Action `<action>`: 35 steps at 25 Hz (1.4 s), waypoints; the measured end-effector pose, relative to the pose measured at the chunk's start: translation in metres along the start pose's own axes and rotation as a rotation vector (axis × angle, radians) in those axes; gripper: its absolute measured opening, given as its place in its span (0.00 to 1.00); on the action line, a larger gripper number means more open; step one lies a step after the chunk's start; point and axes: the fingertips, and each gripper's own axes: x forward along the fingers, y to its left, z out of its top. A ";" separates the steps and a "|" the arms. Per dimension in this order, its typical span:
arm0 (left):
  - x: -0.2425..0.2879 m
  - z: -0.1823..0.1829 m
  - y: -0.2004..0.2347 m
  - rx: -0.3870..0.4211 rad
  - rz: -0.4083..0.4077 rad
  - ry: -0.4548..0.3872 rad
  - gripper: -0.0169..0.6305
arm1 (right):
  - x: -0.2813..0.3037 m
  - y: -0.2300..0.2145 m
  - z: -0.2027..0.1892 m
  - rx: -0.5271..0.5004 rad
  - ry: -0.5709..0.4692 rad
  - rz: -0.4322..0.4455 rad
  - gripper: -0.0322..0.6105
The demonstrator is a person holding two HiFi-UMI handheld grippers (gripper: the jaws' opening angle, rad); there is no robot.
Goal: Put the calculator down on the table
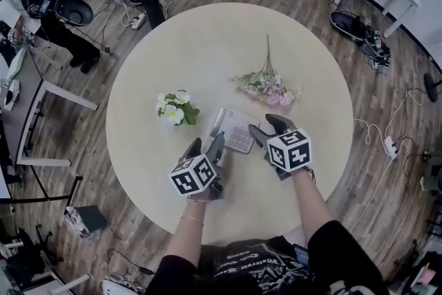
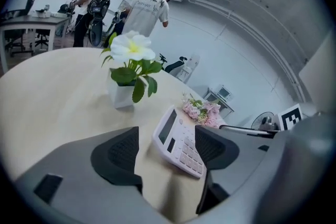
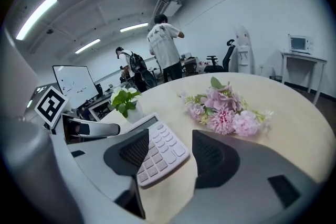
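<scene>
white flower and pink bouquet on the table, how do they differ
The white flower stands upright in a small pale pot; the pink bouquet lies flat on its side, without a pot. The white flower has broad white blooms with yellow centres; the pink bouquet is a cluster of frilly pink heads. Both rest on the round table, near the calculator.

The head view looks steeply down on the whole surface (image 1: 207, 45), while the left hand-held gripper (image 1: 206, 144) and right hand-held gripper (image 1: 268, 128) views skim it low and close, sharing the calculator (image 2: 178, 141) and pink flowers (image 3: 226, 110).
</scene>
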 end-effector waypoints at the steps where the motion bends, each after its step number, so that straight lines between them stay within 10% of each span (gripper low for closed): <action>1: -0.006 0.004 -0.005 0.028 -0.013 -0.012 0.55 | -0.008 0.007 0.004 -0.020 -0.014 -0.002 0.47; 15: -0.131 -0.004 -0.065 0.454 -0.232 -0.076 0.55 | -0.117 0.121 0.022 -0.192 -0.219 -0.069 0.48; 35: -0.268 -0.095 -0.035 0.591 -0.403 -0.090 0.55 | -0.202 0.229 -0.092 -0.231 -0.285 -0.238 0.47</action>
